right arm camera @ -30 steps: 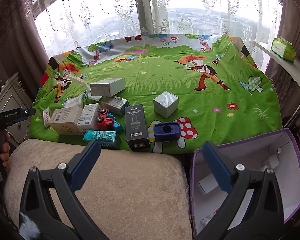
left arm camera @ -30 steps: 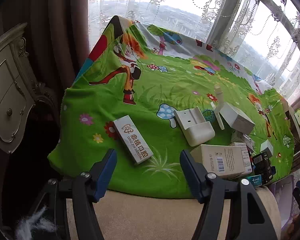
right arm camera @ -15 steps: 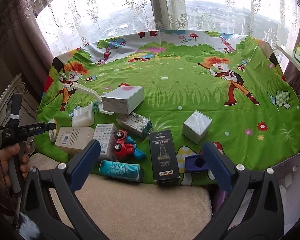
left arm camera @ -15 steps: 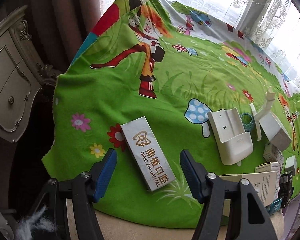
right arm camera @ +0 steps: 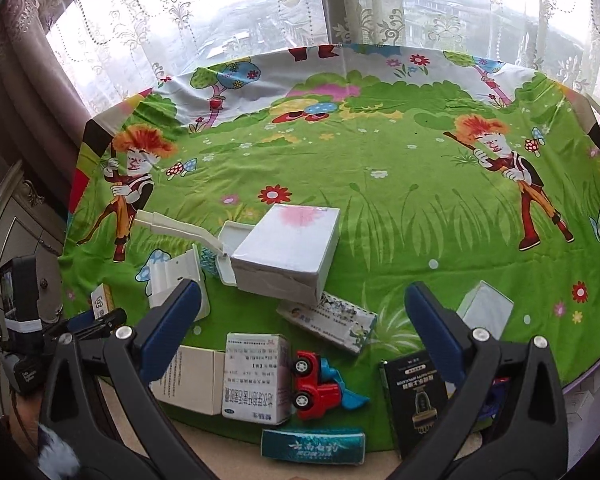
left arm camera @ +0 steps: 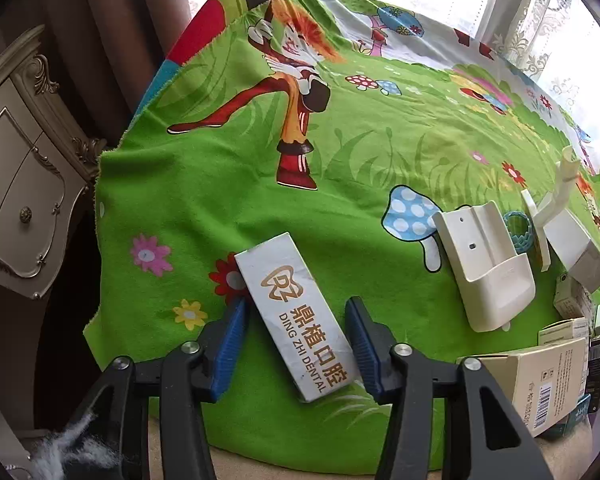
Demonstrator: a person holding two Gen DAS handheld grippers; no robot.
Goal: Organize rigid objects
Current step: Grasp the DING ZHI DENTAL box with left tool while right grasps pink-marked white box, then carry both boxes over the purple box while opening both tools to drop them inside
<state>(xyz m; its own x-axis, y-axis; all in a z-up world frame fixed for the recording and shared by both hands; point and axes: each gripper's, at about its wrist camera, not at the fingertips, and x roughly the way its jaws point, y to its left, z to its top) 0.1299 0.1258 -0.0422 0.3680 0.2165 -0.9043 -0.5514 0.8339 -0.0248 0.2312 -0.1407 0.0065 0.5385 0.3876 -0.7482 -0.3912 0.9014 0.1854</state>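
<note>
A long white "Ding Zhi Dental" box [left arm camera: 296, 316] lies on the green cartoon cloth [left arm camera: 228, 184] near its front left edge. My left gripper [left arm camera: 296, 340] is open, its blue fingers on either side of the box, apart from it. My right gripper [right arm camera: 302, 324] is open and empty above a cluster of things: a red toy truck [right arm camera: 320, 380], a white medicine box [right arm camera: 256, 378], a patterned carton [right arm camera: 330, 320] and a black box [right arm camera: 418, 398]. The left gripper also shows at the left of the right wrist view [right arm camera: 94, 320].
A white plastic holder [left arm camera: 486, 264], a grey-white box [right arm camera: 290, 254], a white hinged piece [right arm camera: 180, 228], a beige barcode box [left arm camera: 548, 384], a teal pack [right arm camera: 314, 446] and a small silver box [right arm camera: 486, 308] lie about. A cream dresser [left arm camera: 12, 184] stands left. Window and curtains behind.
My left gripper has come forward and down so its fingers straddle the dental box. My right gripper has moved forward and left over the cluster; the purple bin has left its view.
</note>
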